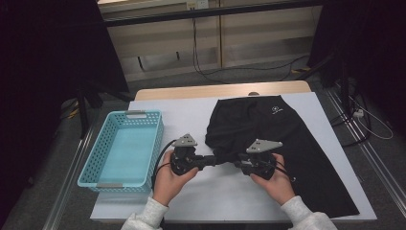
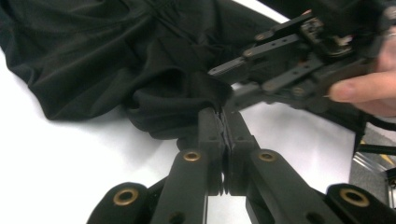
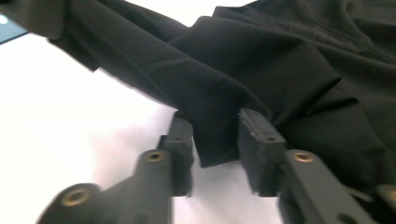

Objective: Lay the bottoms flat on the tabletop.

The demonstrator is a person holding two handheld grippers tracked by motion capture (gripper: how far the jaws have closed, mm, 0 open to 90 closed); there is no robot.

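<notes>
A black garment (image 1: pixel 282 134) with a small white logo lies spread over the right half of the white table (image 1: pixel 182 112). My left gripper (image 1: pixel 218 159) points right at the garment's near left edge and is shut on a bunched fold of the cloth (image 2: pixel 154 112), which is pinched at the tips of my left gripper (image 2: pixel 223 119). My right gripper (image 1: pixel 231 162) points left, tip to tip with the left one. In the right gripper view a flap of the garment (image 3: pixel 261 70) hangs between the spread jaws of my right gripper (image 3: pixel 215 135), with a sliver of table beside the left pad.
A light blue plastic basket (image 1: pixel 143 115) stands at the table's left side, nothing in it. Beyond the far table edge, cables (image 1: pixel 201 67) run over the floor. Bare white tabletop lies between the basket and the garment.
</notes>
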